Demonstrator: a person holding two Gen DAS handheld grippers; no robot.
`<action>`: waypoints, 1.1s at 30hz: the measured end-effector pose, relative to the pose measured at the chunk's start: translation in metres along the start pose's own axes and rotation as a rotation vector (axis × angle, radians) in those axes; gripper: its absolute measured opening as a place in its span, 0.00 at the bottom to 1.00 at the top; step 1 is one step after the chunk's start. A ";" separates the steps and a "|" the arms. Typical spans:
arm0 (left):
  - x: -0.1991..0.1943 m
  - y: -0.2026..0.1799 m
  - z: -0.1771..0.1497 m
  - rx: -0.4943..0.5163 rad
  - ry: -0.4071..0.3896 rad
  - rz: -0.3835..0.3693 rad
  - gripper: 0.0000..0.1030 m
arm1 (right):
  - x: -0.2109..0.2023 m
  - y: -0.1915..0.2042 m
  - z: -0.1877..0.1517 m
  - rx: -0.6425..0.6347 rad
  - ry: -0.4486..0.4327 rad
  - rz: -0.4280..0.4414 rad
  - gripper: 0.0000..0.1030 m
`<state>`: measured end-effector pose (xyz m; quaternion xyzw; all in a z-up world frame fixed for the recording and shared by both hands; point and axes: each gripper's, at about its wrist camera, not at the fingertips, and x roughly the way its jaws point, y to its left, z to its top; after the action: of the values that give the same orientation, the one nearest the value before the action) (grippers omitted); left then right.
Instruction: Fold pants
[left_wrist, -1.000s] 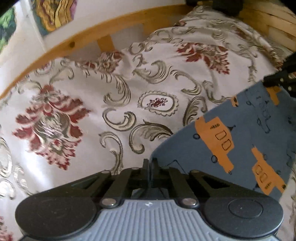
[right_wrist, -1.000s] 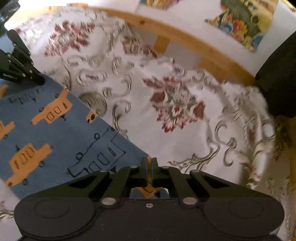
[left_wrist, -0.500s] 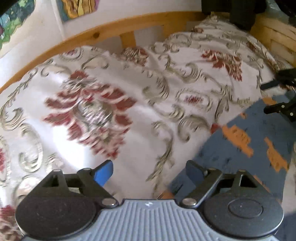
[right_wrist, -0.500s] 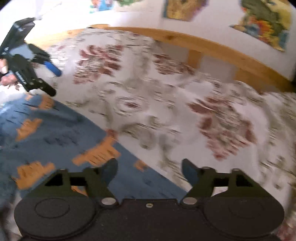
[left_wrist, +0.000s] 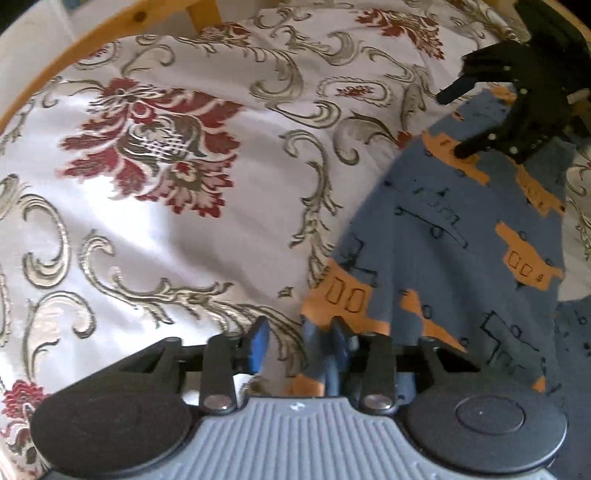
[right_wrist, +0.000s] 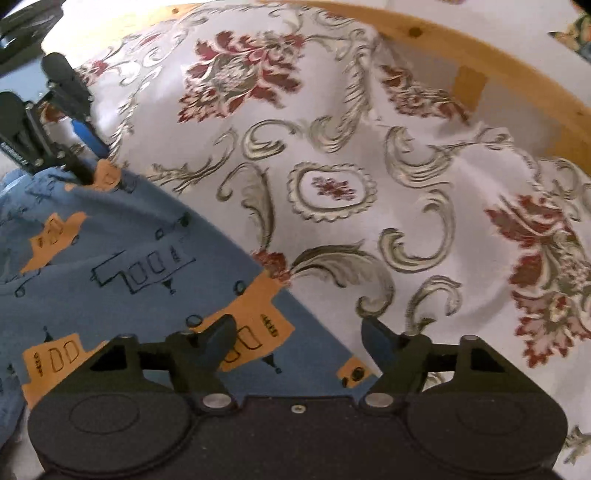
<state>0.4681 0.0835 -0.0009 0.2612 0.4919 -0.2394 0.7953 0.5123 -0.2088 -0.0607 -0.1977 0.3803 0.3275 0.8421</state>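
The left gripper (left_wrist: 297, 345) sits at the bottom centre of the left wrist view with its jaws parted by a moderate gap; the blue pad of one finger (left_wrist: 257, 345) lies over the bedspread (left_wrist: 155, 236), and the other finger (left_wrist: 341, 345) is against a bunched edge of the pants (left_wrist: 454, 258). That edge of cloth rises between the fingers, but nothing is pinched. The right gripper (right_wrist: 299, 341), at the bottom centre of the right wrist view, has its jaws wide apart, one finger over the pants and the other over the bedspread, holding nothing.

The pants are blue with orange vehicle prints and black line drawings. In the left wrist view they fill the right and lower right of the frame; in the right wrist view they cover the lower left, with a straight edge running diagonally from the left side down to the bottom centre. They lie flat on the white bedspread with red flowers and grey scrolls.

A wooden rail (right_wrist: 498, 70) curves across the upper right of the right wrist view, and the upper left of the left wrist view.
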 end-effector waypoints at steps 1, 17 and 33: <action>0.001 0.000 0.001 -0.006 0.005 -0.001 0.31 | 0.000 0.002 0.000 -0.010 0.001 0.010 0.70; -0.003 -0.025 0.001 0.000 -0.021 0.149 0.01 | 0.002 0.021 0.015 -0.057 -0.017 -0.044 0.00; -0.083 -0.074 -0.024 -0.054 -0.277 0.365 0.01 | -0.136 0.100 -0.028 -0.033 -0.248 -0.243 0.00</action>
<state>0.3721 0.0542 0.0521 0.2890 0.3288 -0.1117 0.8921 0.3603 -0.2086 0.0182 -0.2140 0.2413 0.2512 0.9126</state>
